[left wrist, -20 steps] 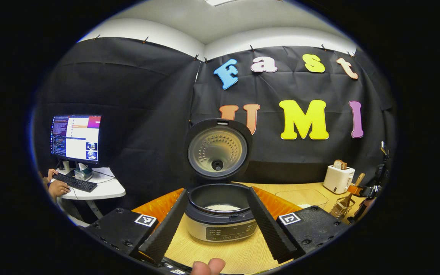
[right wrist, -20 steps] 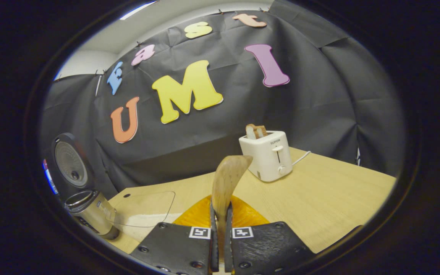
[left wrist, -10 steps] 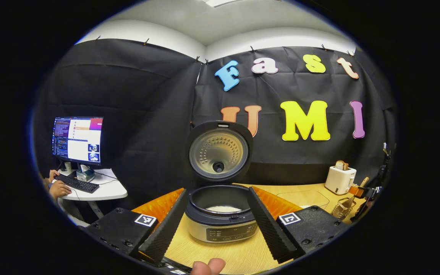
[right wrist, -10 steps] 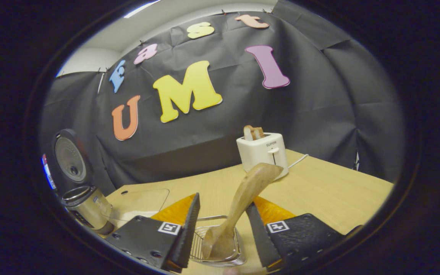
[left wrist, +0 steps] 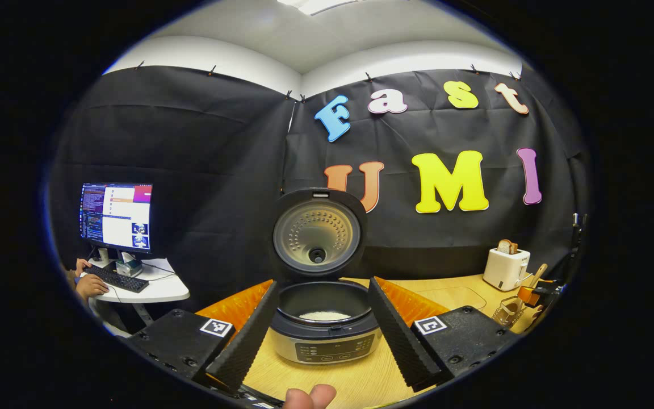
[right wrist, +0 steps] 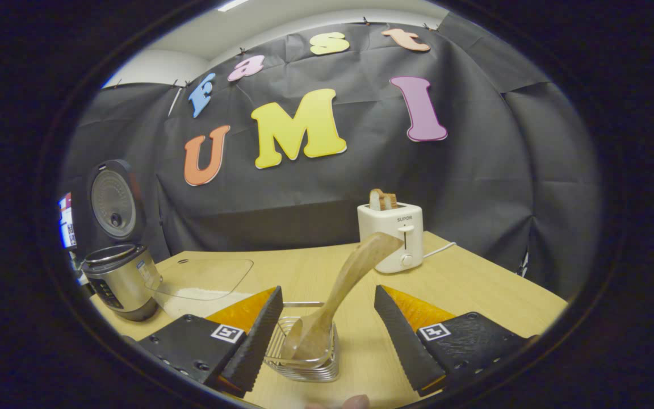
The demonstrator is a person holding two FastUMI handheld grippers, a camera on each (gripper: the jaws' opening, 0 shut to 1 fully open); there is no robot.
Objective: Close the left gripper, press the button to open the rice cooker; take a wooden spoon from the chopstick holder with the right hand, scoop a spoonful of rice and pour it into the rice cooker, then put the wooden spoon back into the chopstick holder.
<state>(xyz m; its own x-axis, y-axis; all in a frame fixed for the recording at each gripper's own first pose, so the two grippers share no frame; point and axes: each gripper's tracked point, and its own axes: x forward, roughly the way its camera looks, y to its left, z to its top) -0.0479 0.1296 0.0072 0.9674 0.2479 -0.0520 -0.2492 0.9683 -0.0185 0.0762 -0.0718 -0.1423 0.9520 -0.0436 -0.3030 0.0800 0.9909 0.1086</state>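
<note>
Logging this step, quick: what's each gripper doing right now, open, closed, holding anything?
Left gripper: open, holding nothing, fingers either side of the rice cooker.
Right gripper: open, holding nothing; the wooden spoon stands in the chopstick holder.

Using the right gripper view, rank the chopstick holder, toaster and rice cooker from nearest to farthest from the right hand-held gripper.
1. Chopstick holder: between the open right hand-held gripper's fingers.
2. Toaster: ahead, slightly right.
3. Rice cooker: far left.

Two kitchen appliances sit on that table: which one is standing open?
The rice cooker: its round lid is tipped up, showing white rice in the pot. The white toaster merely has bread poking from its slot.
</note>
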